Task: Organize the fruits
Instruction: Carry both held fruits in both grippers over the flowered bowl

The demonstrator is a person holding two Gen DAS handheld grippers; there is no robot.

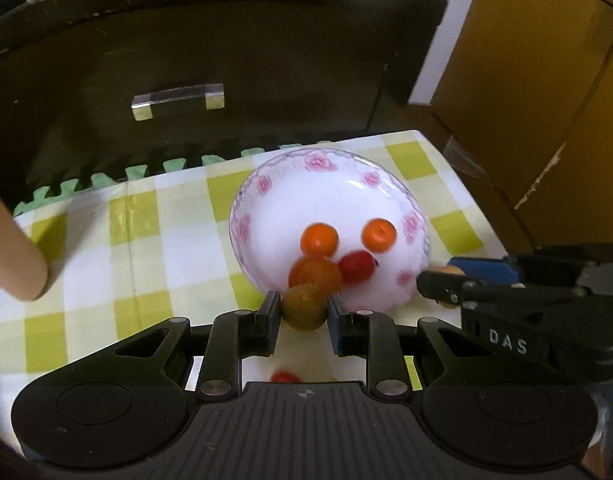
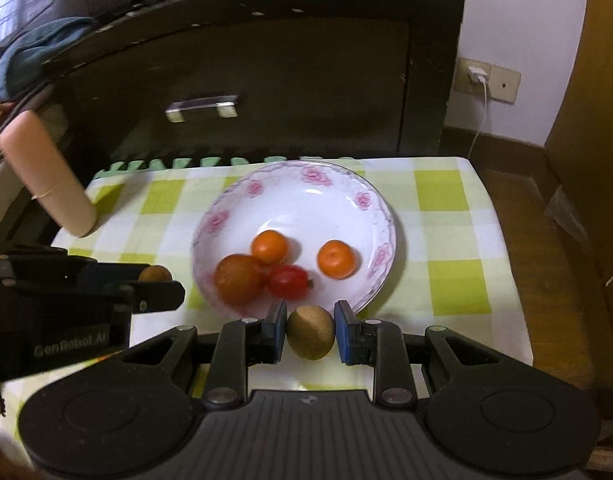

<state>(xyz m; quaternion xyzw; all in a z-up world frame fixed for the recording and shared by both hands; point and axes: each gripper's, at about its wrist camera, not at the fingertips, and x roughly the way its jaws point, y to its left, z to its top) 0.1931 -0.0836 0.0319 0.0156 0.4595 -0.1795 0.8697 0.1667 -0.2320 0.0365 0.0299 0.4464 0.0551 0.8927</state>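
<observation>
I see a glossy white plate (image 2: 376, 204) with a pink floral rim at mid-frame on the desk (image 2: 446, 240), which wears a yellow-green checked cloth. In the plate lie two round mandarins (image 2: 336, 259), a larger orange fruit (image 2: 238, 279) and a shiny red tomato (image 2: 288, 281). My left claw (image 1: 303, 307) clamps a small olive-brown round fruit (image 1: 304, 307) at the plate's near rim. My right claw (image 2: 310, 331) grips a fuzzy brown kiwi (image 2: 310, 332), bottom centre, just short of the plate.
</observation>
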